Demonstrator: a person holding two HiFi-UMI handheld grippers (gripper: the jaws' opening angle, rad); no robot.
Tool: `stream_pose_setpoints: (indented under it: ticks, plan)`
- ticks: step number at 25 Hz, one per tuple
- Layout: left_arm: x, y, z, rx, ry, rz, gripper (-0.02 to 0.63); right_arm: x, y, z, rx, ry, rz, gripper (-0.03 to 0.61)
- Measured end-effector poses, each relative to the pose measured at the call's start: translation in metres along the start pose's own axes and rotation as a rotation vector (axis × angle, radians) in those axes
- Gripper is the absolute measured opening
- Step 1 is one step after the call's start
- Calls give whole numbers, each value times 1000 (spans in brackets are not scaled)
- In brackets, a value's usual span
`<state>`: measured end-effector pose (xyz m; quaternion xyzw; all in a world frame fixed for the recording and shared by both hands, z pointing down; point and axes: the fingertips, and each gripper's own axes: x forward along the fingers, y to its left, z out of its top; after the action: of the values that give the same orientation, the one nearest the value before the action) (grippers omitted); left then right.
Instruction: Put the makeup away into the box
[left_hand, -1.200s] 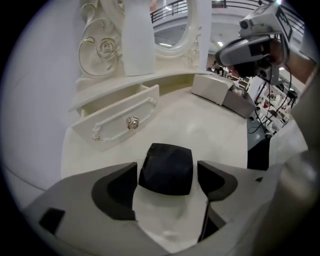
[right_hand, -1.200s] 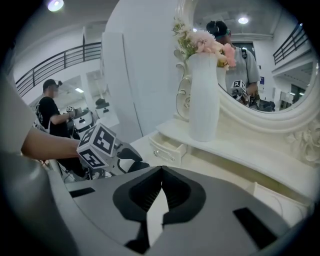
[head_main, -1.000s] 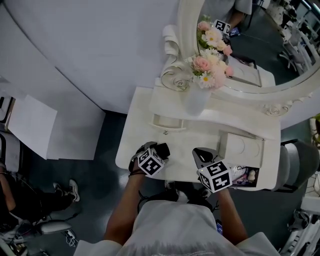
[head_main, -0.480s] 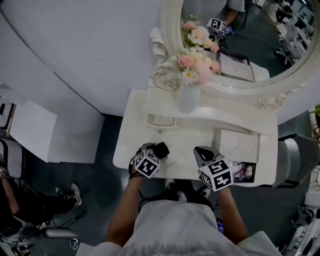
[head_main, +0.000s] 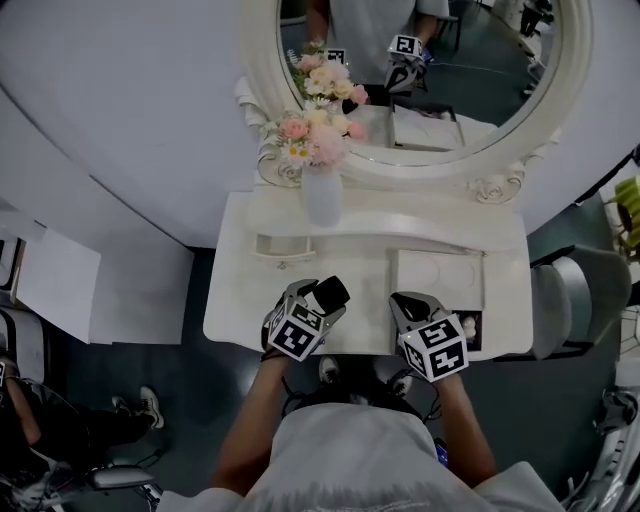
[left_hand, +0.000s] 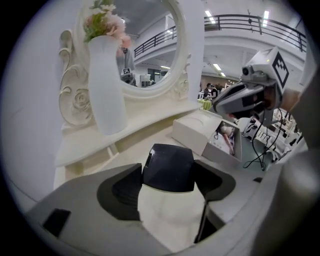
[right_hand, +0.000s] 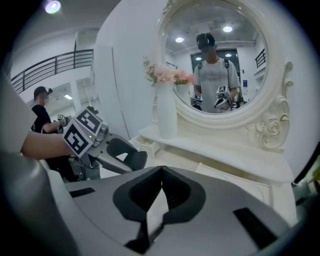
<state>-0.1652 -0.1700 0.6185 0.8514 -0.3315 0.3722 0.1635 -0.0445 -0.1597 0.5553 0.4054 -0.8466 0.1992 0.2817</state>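
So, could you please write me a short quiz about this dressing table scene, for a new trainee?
1. True or false: the right gripper is empty, with its jaws together.
2. What does the left gripper clamp? A) a pink brush B) a black case C) a red bottle
3. Fill in: seen from the person, the open box sits on the table's ____ side.
Key: 1 true; 2 B; 3 right.

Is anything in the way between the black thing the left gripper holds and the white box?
Only the right gripper, shut, hovering beside the white box on the near side. Nothing else visible lies between it and the black compact.
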Motion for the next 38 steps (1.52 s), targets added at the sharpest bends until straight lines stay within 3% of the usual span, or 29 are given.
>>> stream_pose_setpoints:
  ticks: [8, 18, 27, 34, 38]
  plan:
    - [35, -97, 64, 103, -39, -145, 357, -51, -57, -27, 59, -16, -85, 0]
    - [83, -192, 81, 255, 37, -303, 357, -102, -108, -64, 133, -21, -187, 0]
    - [116, -227, 56, 333, 153, -362, 357, -130, -131, -87, 180, -22, -250, 0]
    - [127, -228, 46, 352, 174, -333, 357, -134, -135, -91, 183, -21, -256, 0]
    - [125, -228, 49, 318, 157, -340, 357, -132, -134, -87, 178, -26, -249, 0]
